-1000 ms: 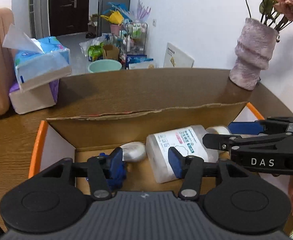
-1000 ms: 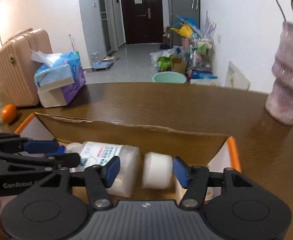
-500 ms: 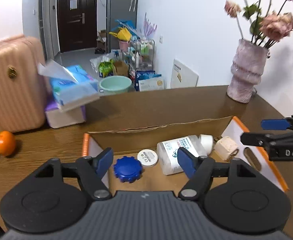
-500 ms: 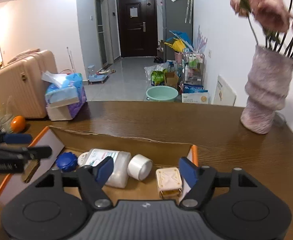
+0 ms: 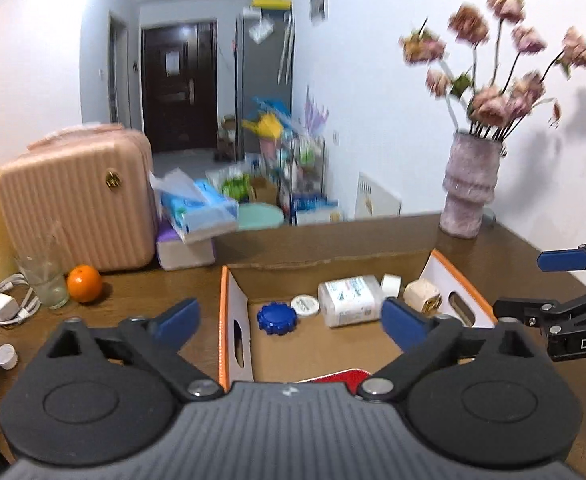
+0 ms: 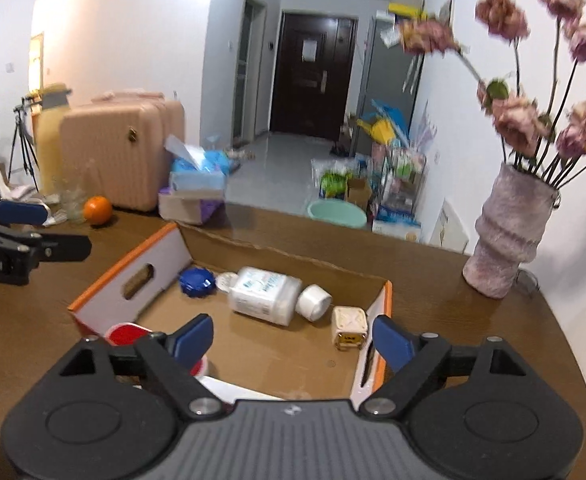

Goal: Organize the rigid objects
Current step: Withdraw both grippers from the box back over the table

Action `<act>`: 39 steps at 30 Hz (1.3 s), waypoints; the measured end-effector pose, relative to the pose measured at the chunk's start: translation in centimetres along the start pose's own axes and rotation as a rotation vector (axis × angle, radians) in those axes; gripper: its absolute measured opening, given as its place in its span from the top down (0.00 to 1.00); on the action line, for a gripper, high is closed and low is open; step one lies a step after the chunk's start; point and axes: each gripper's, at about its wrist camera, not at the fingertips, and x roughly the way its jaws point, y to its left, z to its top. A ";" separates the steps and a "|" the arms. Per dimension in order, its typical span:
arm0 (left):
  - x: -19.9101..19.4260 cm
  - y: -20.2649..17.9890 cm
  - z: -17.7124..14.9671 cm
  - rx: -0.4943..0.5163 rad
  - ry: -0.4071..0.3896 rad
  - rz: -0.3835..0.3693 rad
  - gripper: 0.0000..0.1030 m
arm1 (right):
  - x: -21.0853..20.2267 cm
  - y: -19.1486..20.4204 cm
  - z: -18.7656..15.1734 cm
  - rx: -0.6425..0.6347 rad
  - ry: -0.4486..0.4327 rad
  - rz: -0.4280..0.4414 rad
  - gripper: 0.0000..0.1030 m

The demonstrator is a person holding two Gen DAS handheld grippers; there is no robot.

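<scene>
Both tools raised back from cardboard box [image 5: 433, 258], jaws just opened, empty, white bottle [image 5: 349, 300] lying inside

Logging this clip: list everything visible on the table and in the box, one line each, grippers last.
cardboard box: one, brown with orange-edged white ends, table centre
white bottle: one, lying in box
blue cap: one, box, beside bottle
white round lid: one, between cap and bottle
cream cube: one, box, right end
red-and-white item: one, box near corner, partly hidden
vase of flowers: one, pinkish, table right
orange: one, table left
glass: one, clear, beside orange
tissue packs: stacked, blue over purple-white
charger with cable: white, far left
left gripper: jaws open, empty
right gripper: jaws open, empty
</scene>
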 end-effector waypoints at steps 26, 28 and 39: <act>-8.8 -1.5 -8.7 0.014 -0.162 0.032 0.00 | -9.0 5.2 -8.1 0.047 -0.273 -0.085 0.06; -10.1 -1.5 -9.8 0.015 -0.175 0.025 0.00 | -9.8 5.4 -9.1 0.055 -0.279 -0.087 0.06; -16.6 -1.9 -20.4 0.020 -0.177 0.091 0.00 | -15.4 8.0 -19.8 0.073 -0.215 -0.092 0.04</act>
